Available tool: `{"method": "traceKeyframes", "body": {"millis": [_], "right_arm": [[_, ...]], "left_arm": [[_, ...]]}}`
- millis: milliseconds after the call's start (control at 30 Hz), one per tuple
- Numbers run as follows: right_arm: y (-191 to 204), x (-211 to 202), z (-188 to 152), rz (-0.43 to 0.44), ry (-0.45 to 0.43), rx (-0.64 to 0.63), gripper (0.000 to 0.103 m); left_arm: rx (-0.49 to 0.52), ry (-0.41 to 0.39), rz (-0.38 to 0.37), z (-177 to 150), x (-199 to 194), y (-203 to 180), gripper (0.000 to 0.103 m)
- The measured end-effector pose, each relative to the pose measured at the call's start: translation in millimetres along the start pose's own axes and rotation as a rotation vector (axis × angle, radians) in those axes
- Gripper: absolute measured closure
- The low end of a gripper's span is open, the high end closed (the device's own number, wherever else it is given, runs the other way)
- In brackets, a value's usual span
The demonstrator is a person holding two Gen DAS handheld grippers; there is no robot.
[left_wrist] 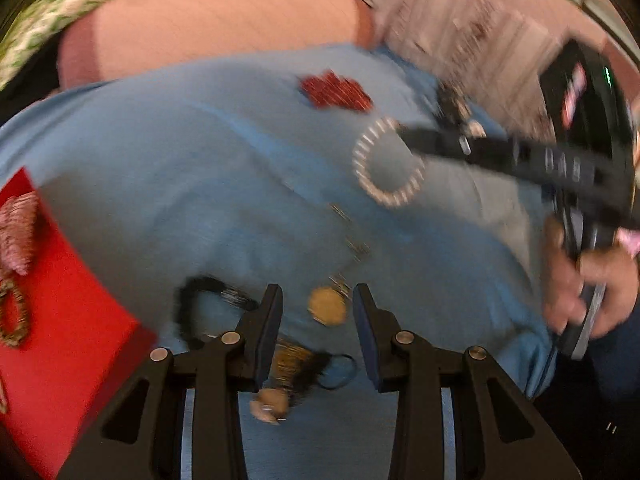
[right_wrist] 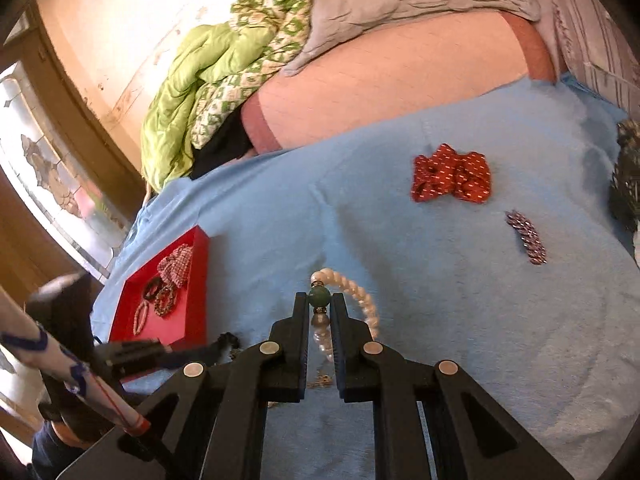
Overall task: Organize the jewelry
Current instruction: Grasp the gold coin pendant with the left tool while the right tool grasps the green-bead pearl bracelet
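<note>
Two risks: the pearl bracelet (right_wrist: 352, 300), pinched only at its green bead by the right gripper (right_wrist: 320, 304), may slip out, while the left gripper (left_wrist: 318, 300) hangs open and empty.

left view: motion-blurred | right view: sharp, window glare perhaps left | edges: fisheye-bent, dark

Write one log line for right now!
right tool: shut on white pearl bracelet | left tool: open, empty | red tray: waiting
</note>
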State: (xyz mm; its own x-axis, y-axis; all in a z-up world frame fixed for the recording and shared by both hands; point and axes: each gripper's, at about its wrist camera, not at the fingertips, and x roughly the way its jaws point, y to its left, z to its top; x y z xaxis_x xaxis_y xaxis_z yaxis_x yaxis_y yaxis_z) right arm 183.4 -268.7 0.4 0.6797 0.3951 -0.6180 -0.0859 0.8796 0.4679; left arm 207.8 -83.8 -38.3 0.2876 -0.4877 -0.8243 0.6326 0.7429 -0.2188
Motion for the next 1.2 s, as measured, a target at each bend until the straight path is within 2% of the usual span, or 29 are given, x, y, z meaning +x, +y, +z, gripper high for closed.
{"method": "traceKeyframes", "body": {"millis": [133,233,333,433,567,700,833,933,1200], "right_arm": [[-1,-5,1,0.006,0.000,0.000,0.092],[0,-5,2,0.016,-0.001,0.002,0.092],[3,-4,1,0.022,0.002,-0.001,0.092],[3,-5,1,0.025,0.000,-0.001,0.092],[3,-5,2,0.022,-0.005,0.002,0.092],[6,-8,3,0.018,-0.028,-0.008,0.092],[9,-14,5,0.012,-0.054,-0.021,0.092],[13,-18,8,0.015,-0.071,-0.029,0.092],[34,-32,14,0.051,-0.127,-0.069,0.092]], "left_arm": [[0.061,0.031,0.026,-4,14,-16,0.068],[0.109,0.045,0.090,-4,26,-23,0.068],[0.137,0.047,0.118,-5,32,-28,0.068],[0.143,0.041,0.163,-3,34,-31,0.078],[0.148,0.023,0.176,-1,35,-37,0.079],[0.089,-0.054,0.109,6,17,-31,0.079],[0.045,-0.205,0.077,17,-18,-26,0.079],[0.034,-0.301,0.090,21,-43,-23,0.079],[0.006,-0.470,0.136,25,-99,-12,0.078]]}}
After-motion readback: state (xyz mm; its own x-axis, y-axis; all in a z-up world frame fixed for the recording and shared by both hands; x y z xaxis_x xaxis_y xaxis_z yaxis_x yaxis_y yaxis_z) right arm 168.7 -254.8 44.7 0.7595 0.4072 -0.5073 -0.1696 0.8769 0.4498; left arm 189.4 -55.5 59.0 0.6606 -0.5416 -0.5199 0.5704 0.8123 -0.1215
